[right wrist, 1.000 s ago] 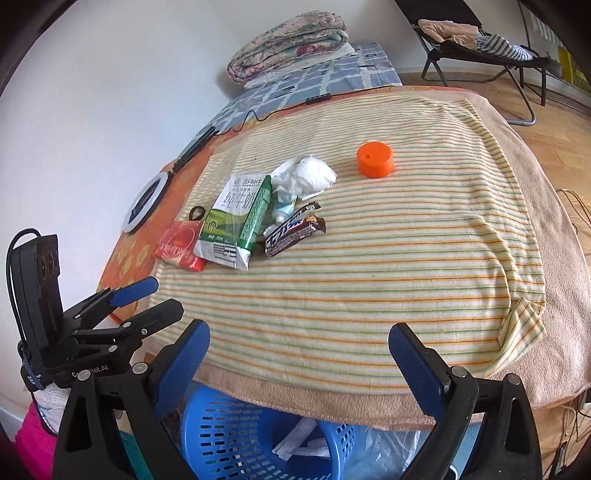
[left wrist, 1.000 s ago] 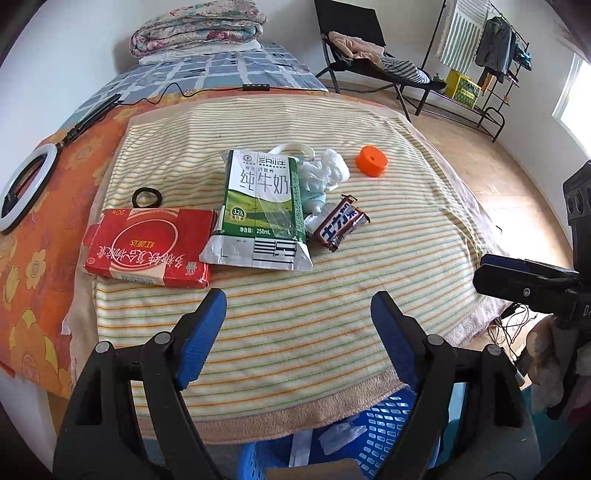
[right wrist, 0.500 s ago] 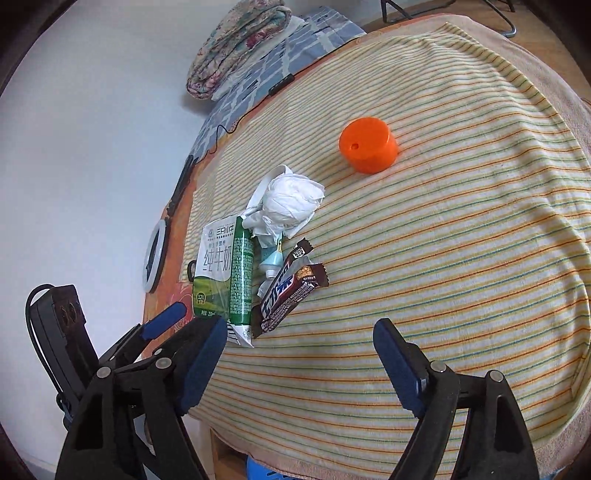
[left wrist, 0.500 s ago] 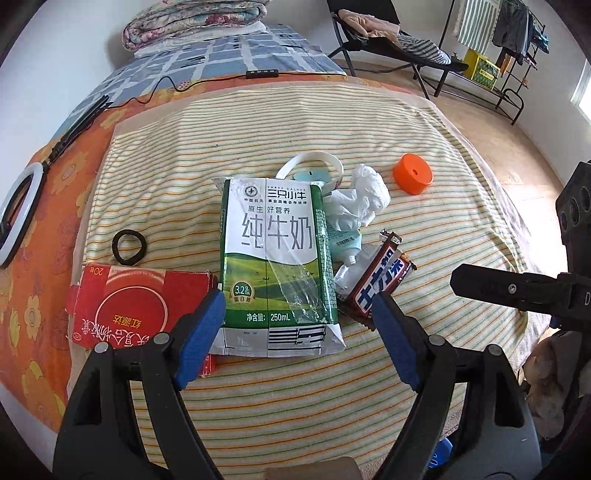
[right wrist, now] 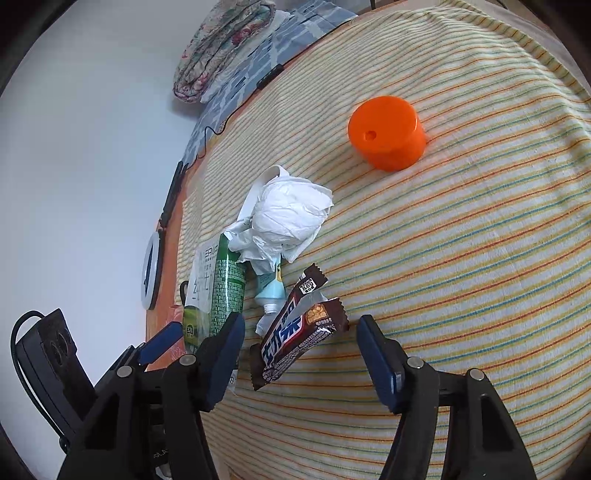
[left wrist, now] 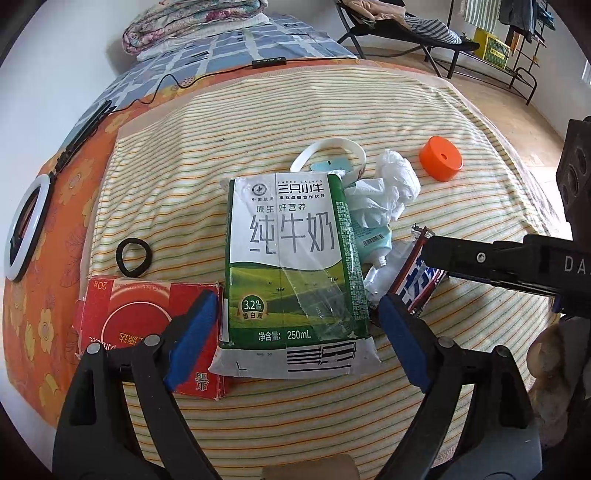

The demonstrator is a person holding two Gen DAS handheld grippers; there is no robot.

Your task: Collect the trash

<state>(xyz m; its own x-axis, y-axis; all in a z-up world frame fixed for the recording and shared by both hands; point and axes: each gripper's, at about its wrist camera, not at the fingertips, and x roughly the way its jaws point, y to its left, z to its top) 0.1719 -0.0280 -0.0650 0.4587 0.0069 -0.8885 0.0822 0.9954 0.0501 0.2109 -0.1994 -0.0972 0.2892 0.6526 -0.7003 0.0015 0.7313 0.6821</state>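
Observation:
A flattened green and white milk carton (left wrist: 291,273) lies on the striped cloth, partly over a red box (left wrist: 140,314). My left gripper (left wrist: 295,332) is open, its pads at either side of the carton's near end. A brown candy bar wrapper (right wrist: 295,332) lies to the carton's right. My right gripper (right wrist: 301,354) is open around the wrapper's near end. Crumpled white tissue (right wrist: 288,218), a teal tube (right wrist: 271,288) and an orange cap (right wrist: 386,131) lie behind. The right gripper also shows in the left wrist view (left wrist: 498,266), over the wrapper (left wrist: 417,280).
A black hair tie (left wrist: 133,257) lies left of the carton and a white strap loop (left wrist: 325,147) behind it. A ring light (left wrist: 26,229) rests on the orange sheet at the far left. Folded quilts (left wrist: 192,22) are at the bed's far end.
Both grippers moved forward and down over the bed, from above the blue basket at its edge. The left now straddles the milk carton, the right the candy wrapper. Both stayed open.

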